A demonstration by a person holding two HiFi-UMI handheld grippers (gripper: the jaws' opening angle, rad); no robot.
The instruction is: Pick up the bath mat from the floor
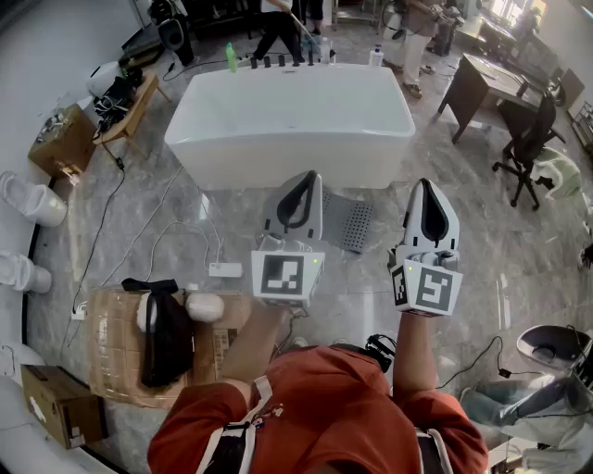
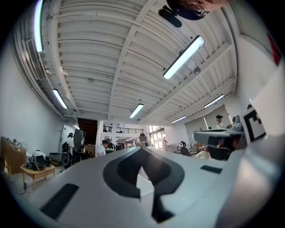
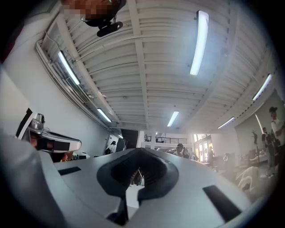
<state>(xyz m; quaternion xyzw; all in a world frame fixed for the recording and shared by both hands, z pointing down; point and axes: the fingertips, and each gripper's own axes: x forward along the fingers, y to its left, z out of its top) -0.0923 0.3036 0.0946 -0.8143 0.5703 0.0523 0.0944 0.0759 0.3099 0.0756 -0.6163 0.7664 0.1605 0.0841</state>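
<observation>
Left tool [image 1: 309, 182], right tool [image 1: 428, 190]: jaws together, nothing held | bath mat [image 1: 354, 225] lay mid-frame between them | left looked nearer

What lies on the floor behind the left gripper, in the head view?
A grey perforated bath mat, in front of the bathtub. The left gripper covers part of it.

The left gripper [image 1: 309, 182] is covering the left part of the grey bath mat [image 1: 356, 225], so its full outline is not showing. The top edge is cutting off the far people [image 1: 281, 23] standing beyond the bathtub [image 1: 289, 120].
</observation>
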